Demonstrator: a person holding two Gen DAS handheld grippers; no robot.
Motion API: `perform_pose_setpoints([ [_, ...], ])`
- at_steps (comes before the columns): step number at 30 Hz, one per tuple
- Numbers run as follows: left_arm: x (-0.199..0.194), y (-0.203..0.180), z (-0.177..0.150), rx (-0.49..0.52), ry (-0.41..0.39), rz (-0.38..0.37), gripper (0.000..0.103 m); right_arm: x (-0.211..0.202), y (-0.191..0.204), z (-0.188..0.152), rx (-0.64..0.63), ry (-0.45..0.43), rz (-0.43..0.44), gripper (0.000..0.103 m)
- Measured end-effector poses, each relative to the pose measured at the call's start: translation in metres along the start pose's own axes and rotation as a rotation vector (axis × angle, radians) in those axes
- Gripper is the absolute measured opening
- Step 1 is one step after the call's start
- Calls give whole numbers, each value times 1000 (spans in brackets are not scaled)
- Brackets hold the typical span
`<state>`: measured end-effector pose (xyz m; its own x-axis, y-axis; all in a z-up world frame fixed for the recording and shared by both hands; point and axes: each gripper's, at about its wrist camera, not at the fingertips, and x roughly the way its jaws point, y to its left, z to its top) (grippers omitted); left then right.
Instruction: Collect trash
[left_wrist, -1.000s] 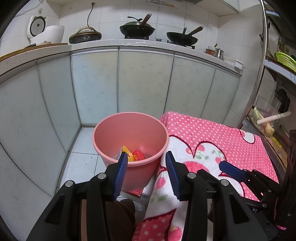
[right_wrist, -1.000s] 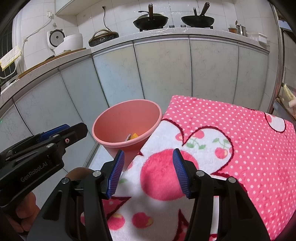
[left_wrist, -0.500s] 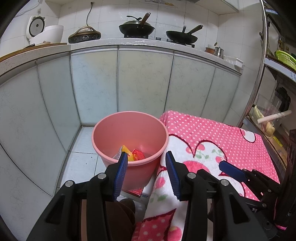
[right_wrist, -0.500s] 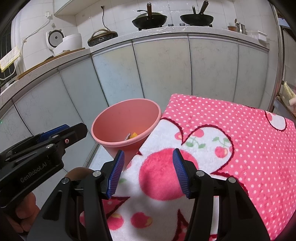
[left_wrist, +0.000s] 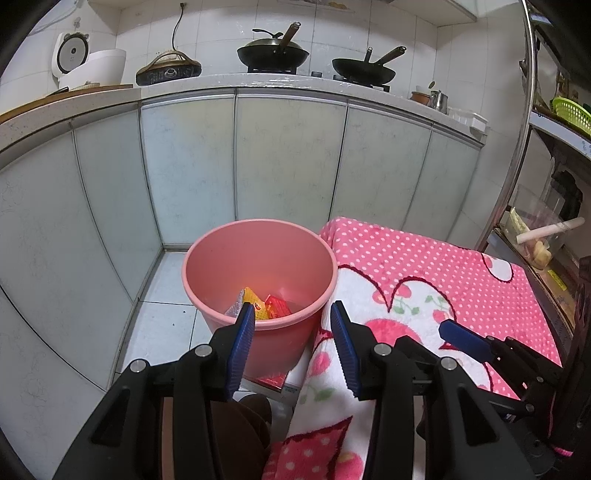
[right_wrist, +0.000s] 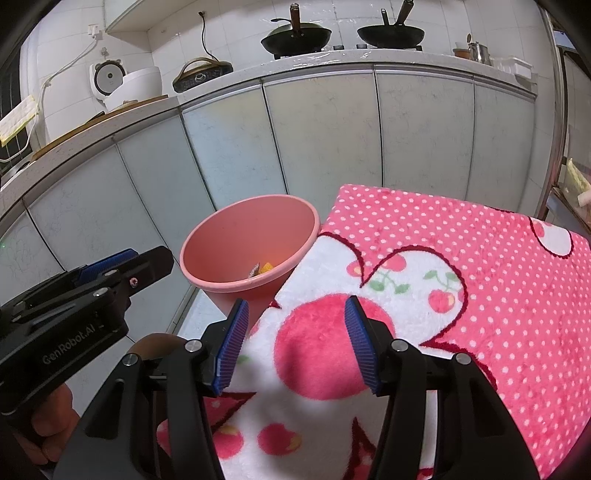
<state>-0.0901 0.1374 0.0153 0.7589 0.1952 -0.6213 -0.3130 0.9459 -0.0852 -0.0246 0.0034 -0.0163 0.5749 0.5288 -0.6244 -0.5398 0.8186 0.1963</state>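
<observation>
A pink plastic bin (left_wrist: 258, 258) stands on the floor beside a table covered with a pink cherry-print cloth (left_wrist: 424, 273). Inside the bin lie yellow and red wrappers (left_wrist: 266, 304). My left gripper (left_wrist: 291, 332) is open and empty, held just before the bin's near rim. My right gripper (right_wrist: 295, 332) is open and empty above the cloth (right_wrist: 461, 280), with the bin (right_wrist: 247, 247) ahead to its left. The left gripper also shows in the right wrist view (right_wrist: 110, 269), and the right gripper shows in the left wrist view (left_wrist: 465, 341).
Pale cabinet doors (left_wrist: 288, 162) run behind the bin under a counter with two woks (left_wrist: 273, 55), a rice cooker (left_wrist: 88, 66) and a pot. A metal shelf rack (left_wrist: 517, 147) stands at the right. Tiled floor (left_wrist: 162, 325) lies left of the bin.
Both grippers have drifted only slightly. The bin and cloth sit a touch lower in the views. Both stay open and empty.
</observation>
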Motion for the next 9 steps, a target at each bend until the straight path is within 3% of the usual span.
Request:
perform_pose_setpoints([
  [9,3,1,1,-6,13,3,42,2,-4,0,12,7,2,55],
])
